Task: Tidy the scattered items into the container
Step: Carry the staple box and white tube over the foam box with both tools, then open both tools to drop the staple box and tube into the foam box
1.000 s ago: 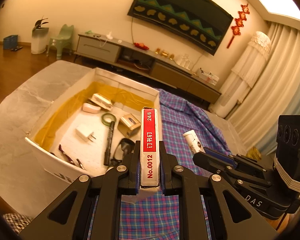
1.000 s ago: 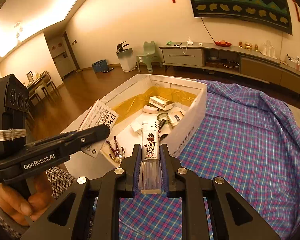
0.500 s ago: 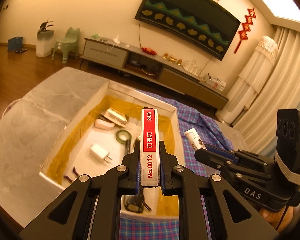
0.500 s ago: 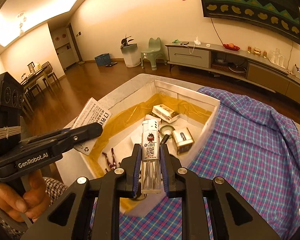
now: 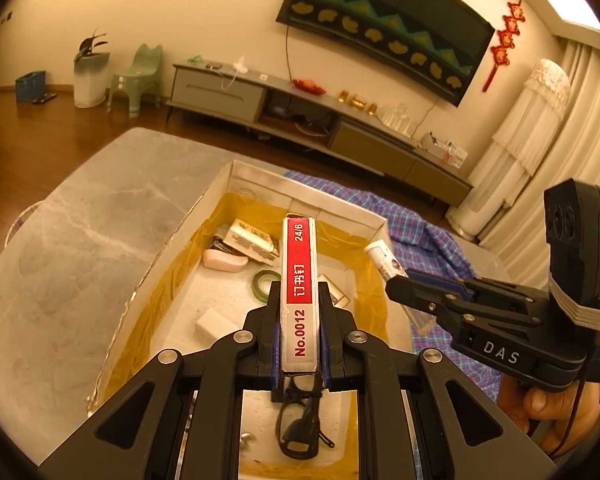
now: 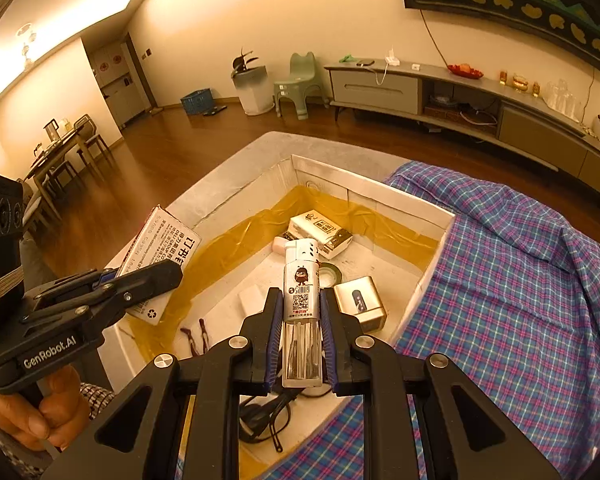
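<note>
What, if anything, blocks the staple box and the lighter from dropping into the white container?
Nothing visible does. The staple box in the left gripper and the lighter in the right gripper hang over the open white container, above items already inside.

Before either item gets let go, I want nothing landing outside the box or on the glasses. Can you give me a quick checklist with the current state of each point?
1. Left gripper clamped on the staple box: ok.
2. Right gripper clamped on the lighter: ok.
3. Both items over the white container, inside its walls: ok for the staple box; cannot tell for the lighter, close to the near wall.
4. Drop spot free: not ok, black glasses lie under the jaws.
5. Bare floor further in, past the charger: ok.
6. Height above the container floor: cannot tell.
</note>
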A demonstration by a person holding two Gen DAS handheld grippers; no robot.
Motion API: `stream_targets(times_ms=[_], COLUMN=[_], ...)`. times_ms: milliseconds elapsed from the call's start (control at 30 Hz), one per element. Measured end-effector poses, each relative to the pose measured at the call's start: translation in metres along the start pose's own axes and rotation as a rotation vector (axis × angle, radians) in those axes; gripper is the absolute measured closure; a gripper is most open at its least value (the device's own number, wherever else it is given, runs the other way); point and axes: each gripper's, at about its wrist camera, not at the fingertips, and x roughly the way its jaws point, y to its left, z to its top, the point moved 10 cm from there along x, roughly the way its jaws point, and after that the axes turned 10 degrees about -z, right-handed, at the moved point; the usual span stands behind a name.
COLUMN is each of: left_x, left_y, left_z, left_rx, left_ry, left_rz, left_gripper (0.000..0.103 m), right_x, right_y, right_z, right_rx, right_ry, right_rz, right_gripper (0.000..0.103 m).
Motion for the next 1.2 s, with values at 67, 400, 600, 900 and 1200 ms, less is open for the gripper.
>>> stream_targets(times_ms=[67, 400, 600, 900, 1200], left_x=[0.008, 0.042, 0.059, 0.077, 0.067], left_y=[0.004, 0.013, 0.021, 0.034, 0.036], left_z=[0.000, 0.007, 0.009, 0.003, 0.006], left_rx=[-0.014, -0.042, -0.045, -0.096, -0.088], left_ry=[0.021, 0.093, 0.123, 0.185, 0.145], left_rz=[-0.002, 0.008, 0.031, 0.038, 0.039], left_gripper=[0.088, 0.088, 0.087, 0.062, 0.062], right_x=[0.008, 0.051, 0.078, 0.115, 0.114], right_y=[-0.001, -0.013, -0.019, -0.040, -0.038], right_z=[0.003, 0.016, 0.026, 0.038, 0.031], right_rx=[-0.001, 0.020, -0.003, -0.021, -0.004], right_ry=[0.016, 0.102, 0.141, 0.167, 0.171], right_rz=[0.000, 0.002, -0.030, -0.131, -0.106], right_gripper=[0.083, 0.083, 0.083, 0.081, 0.080])
